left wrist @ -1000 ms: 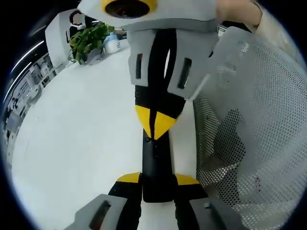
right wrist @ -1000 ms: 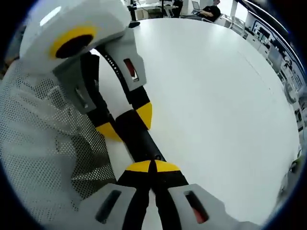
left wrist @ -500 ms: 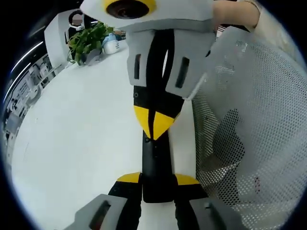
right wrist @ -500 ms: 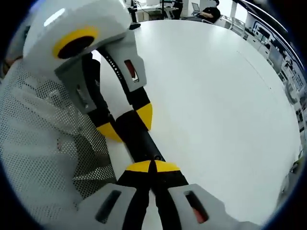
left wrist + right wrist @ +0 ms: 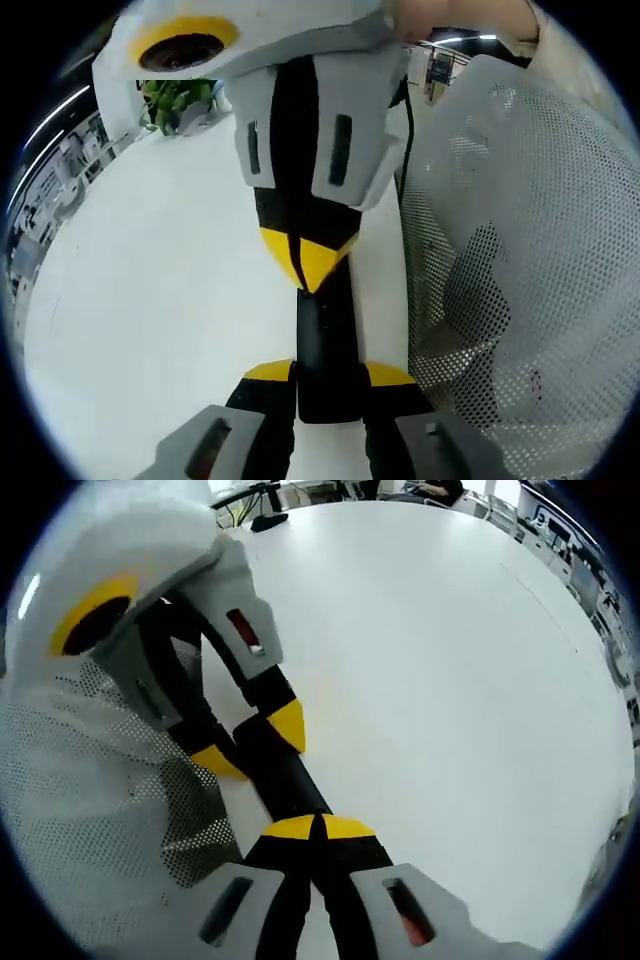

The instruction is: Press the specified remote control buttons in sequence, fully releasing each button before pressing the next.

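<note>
A slim black remote lies lengthwise over the white table. My left gripper is shut on its near end, one yellow-tipped jaw on each side. My right gripper comes down from the top of the left gripper view, shut, its joined yellow tips resting on the remote's far part. In the right gripper view the right gripper is shut at the bottom with its tips on the remote. Beyond them the left gripper clamps the remote's other end. The buttons are hidden.
A person's white mesh garment hangs close beside the remote and appears again in the right gripper view. A potted plant stands at the table's far edge. The table stretches away bare; a small black object lies at its far end.
My right gripper has slid along the remote toward the left gripper, so less of the remote shows between them. The left gripper's hold is unchanged.
</note>
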Available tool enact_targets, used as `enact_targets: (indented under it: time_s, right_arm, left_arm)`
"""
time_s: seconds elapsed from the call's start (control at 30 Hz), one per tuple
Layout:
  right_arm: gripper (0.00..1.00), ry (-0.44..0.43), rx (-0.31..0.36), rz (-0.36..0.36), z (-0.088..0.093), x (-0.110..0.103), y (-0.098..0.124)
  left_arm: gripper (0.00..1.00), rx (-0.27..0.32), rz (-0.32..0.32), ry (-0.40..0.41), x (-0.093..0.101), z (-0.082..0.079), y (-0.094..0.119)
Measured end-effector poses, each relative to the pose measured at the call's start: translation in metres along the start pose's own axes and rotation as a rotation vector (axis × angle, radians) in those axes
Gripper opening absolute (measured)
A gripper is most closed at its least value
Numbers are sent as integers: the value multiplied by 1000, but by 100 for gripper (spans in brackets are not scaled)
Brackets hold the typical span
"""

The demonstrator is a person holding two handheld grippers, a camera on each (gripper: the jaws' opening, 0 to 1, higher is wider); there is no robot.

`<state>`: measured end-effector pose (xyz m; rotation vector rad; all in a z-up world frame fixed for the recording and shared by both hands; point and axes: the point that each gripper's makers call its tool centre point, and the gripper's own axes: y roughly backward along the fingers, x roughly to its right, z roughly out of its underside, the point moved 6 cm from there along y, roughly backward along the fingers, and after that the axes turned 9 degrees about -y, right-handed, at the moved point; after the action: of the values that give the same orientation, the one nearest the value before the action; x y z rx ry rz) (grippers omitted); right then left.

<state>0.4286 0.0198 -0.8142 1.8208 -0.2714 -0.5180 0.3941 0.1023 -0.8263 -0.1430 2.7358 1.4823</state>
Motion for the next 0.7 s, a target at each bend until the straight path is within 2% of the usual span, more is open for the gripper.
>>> enact_targets:
  time_s: [0.17,0.37,0.57,0.7]
  right_arm:
    - [0,-43,-92,-28,-7,4,-2]
    - [0,-89,-154,-54,-10,5,-3]
    - [0,-127,-159,-82,-8,7,-2]
    - [0,-125,-130,-127,-5,10,-1]
  left_arm:
    - [25,1,0,-2,0,0,0]
    - [25,1,0,-3,0,0,0]
    - [25,3,0,-3,0,0,0]
    - [25,5,0,0,0,0,0]
